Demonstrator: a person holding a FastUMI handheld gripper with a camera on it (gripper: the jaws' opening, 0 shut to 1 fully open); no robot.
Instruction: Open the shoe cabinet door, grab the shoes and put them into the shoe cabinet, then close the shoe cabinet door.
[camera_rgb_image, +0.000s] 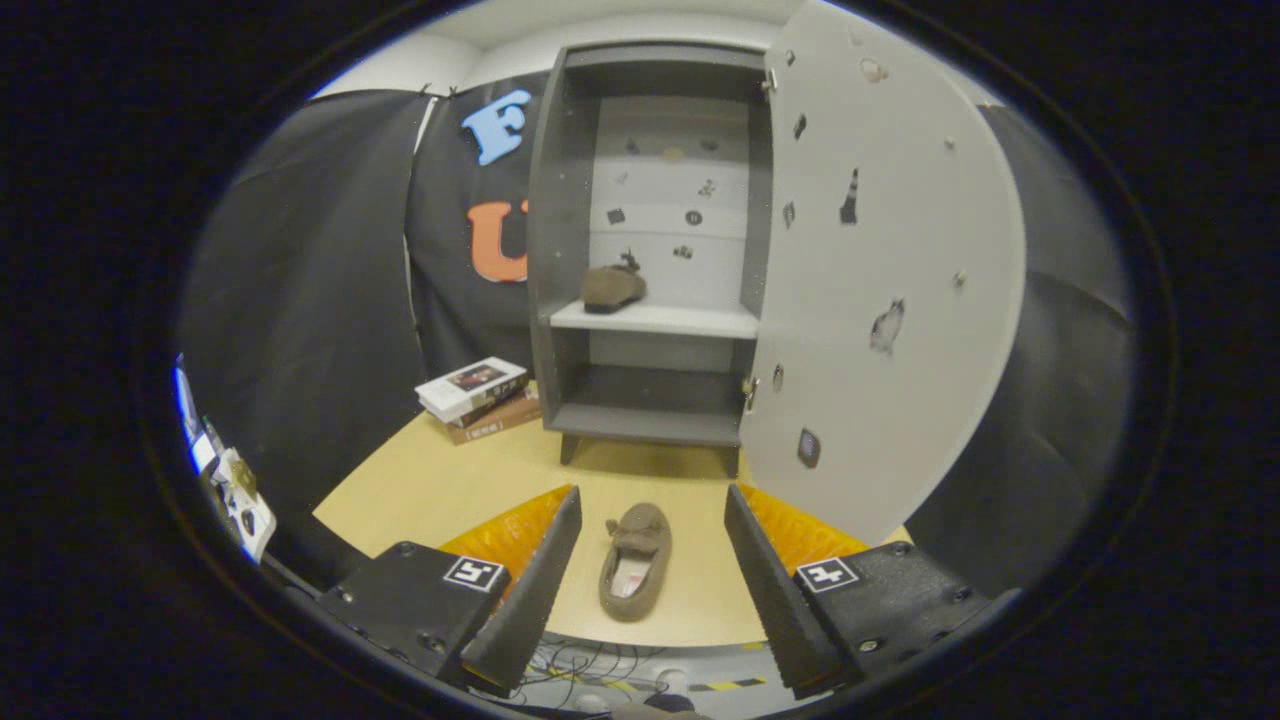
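Note:
The grey shoe cabinet (560, 250) stands at the far side of the wooden table, its pale door (880, 280) swung wide open to the right. One brown shoe (612, 288) rests on the cabinet's white middle shelf (690, 320). A second brown shoe (635, 560) lies on the table between my two fingers, toe pointing toward the cabinet. My gripper (652, 505) is open, its fingers spread either side of that shoe and above it, touching nothing.
A stack of books (478, 398) lies on the table (430, 480) left of the cabinet. The open door reaches out over the table's right side. Cables run on the floor below the table's near edge.

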